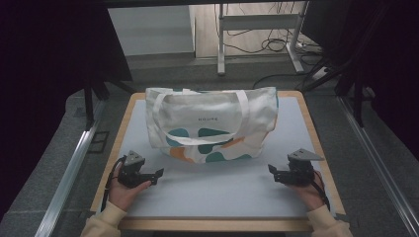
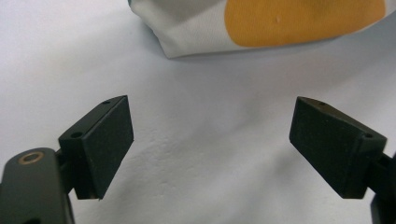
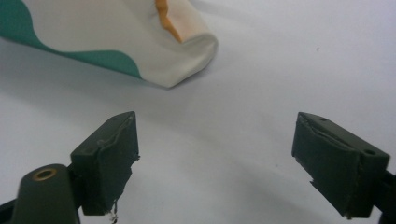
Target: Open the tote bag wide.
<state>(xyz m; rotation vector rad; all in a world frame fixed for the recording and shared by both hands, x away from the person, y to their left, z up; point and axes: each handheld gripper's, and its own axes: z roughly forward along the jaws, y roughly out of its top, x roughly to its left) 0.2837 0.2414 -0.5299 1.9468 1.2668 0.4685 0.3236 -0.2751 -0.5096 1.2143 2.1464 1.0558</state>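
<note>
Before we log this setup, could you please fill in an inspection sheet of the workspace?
Surface: pale mat on a wood-edged table, flat and clean.
Job's things: white tote bag with teal and orange shapes lying at the middle, handles on top of it, untouched.
Clutter: nothing seen.
Grippers: left gripper and right gripper held near the front corners, both with jaws wide apart, empty, pointing inward and short of the bag.
Cables: a black cable loops by the left gripper; loose cables on the floor beyond the table.
Surroundings: grey carpet, a white desk frame, dark curtains at the sides.
</note>
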